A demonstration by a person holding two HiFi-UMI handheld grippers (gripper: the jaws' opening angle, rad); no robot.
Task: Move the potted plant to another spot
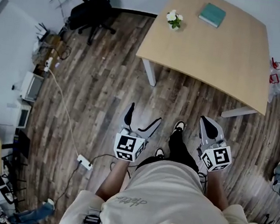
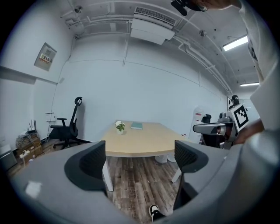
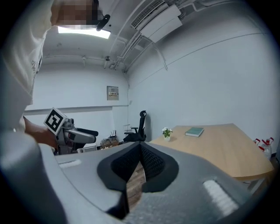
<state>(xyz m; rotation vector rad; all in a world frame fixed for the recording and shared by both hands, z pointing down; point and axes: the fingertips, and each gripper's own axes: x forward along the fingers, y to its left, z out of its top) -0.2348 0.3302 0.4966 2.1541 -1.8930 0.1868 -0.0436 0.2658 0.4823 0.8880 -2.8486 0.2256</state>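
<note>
Two empty tools, approach step: my left tool [image 1: 143, 115] gapes wide, right tool [image 1: 206, 122] closed; next, reach the potted plant [image 1: 174, 20] on the counter [image 1: 223, 58].

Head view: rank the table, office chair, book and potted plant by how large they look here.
1. table, by far the largest
2. office chair, clearly smaller than the table
3. book
4. potted plant, somewhat smaller than the book, though the two are close
</note>
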